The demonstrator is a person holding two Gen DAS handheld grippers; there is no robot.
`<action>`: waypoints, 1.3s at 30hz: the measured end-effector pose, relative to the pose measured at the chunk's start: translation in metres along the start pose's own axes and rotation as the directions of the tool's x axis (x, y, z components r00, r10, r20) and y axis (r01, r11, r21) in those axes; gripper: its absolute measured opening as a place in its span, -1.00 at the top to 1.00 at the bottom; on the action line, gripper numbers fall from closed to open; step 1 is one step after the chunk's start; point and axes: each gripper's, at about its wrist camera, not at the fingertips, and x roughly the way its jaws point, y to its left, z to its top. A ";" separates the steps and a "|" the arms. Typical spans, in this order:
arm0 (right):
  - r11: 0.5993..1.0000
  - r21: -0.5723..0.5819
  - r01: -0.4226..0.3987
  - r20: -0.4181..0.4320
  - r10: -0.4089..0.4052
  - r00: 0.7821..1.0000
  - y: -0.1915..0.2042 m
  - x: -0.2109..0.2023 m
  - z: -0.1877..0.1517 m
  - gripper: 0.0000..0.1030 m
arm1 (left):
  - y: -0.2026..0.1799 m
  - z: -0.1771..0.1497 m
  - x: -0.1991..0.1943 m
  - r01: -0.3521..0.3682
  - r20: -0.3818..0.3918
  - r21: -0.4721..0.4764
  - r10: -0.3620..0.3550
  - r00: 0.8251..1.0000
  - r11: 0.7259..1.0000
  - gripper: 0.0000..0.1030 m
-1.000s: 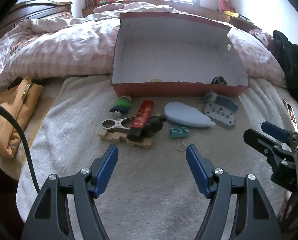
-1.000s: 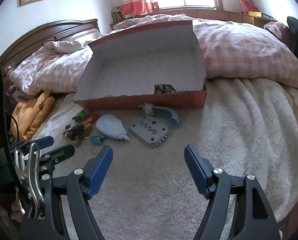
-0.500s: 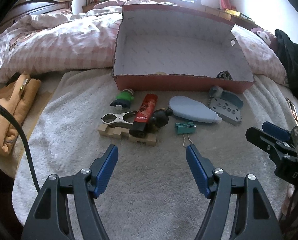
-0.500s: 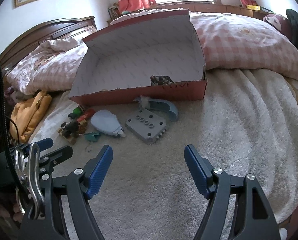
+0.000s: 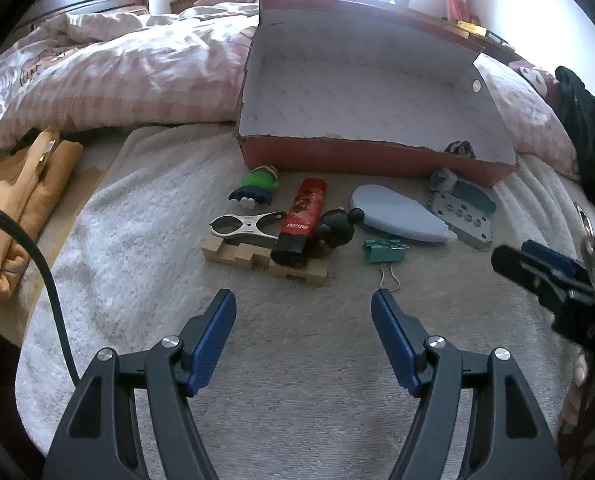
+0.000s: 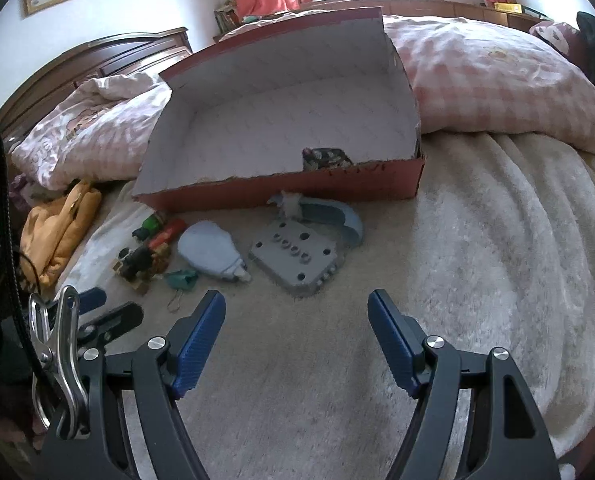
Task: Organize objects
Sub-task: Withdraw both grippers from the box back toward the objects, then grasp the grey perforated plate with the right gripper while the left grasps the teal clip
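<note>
Both tongs have come a little closer to the things on the bed during the last second, so the objects and the red box (image 5: 361, 160) now look bigger in both wrist views. Nothing on the bed has been moved, and the opening of the tongs has not changed.

The left tongs (image 5: 303, 328) stand wide with nothing between the blue pads; they hover above the white blanket (image 5: 137, 208), just in front of the small pile. In this pile a red tube (image 5: 303, 216) and a metal clip (image 5: 245, 226) lie on a wooden block (image 5: 257, 260), with a black figure (image 5: 337, 228) touching the tube and a green toy (image 5: 257, 186) near the box wall. A teal binder clip (image 5: 383, 250) lies just beside a light blue oval case (image 5: 397, 220).

The right tongs (image 6: 297, 328) are also wide and hold nothing. They point at the grey plate with holes (image 6: 297, 258), which lies near the front wall of the box, touching a blue curved piece (image 6: 337, 216).

Inside the box only one small dark object (image 6: 325, 158) can be seen, so I judge the task is at its beginning. The approach suggests that a first grasp is near: the left side probably for the pile, the right side for the grey plate.
</note>
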 end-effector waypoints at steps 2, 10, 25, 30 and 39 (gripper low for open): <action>1.000 -0.005 0.013 -0.005 -0.013 1.000 -0.001 0.004 0.006 -0.46 | 0.001 0.000 0.001 0.002 -0.001 -0.002 -0.002 1.000 1.000 -0.38; 0.997 -0.074 0.032 -0.066 -0.037 0.997 0.005 0.034 0.025 -0.46 | 0.007 0.001 0.001 0.004 -0.005 -0.022 -0.004 1.000 1.000 -0.38; 0.990 -0.135 0.034 -0.071 -0.044 0.996 0.014 0.042 0.027 0.28 | 0.006 0.001 -0.004 0.016 -0.002 -0.027 -0.016 1.000 0.999 -0.38; 0.996 -0.084 0.017 -0.075 -0.024 0.997 0.004 0.036 0.026 0.41 | 0.000 0.000 -0.005 0.024 -0.006 -0.019 -0.024 1.000 1.000 -0.38; 0.967 -0.256 0.008 -0.100 -0.034 0.994 0.028 0.038 0.021 -0.06 | -0.004 0.000 -0.006 0.023 -0.006 -0.013 -0.024 1.000 1.000 -0.38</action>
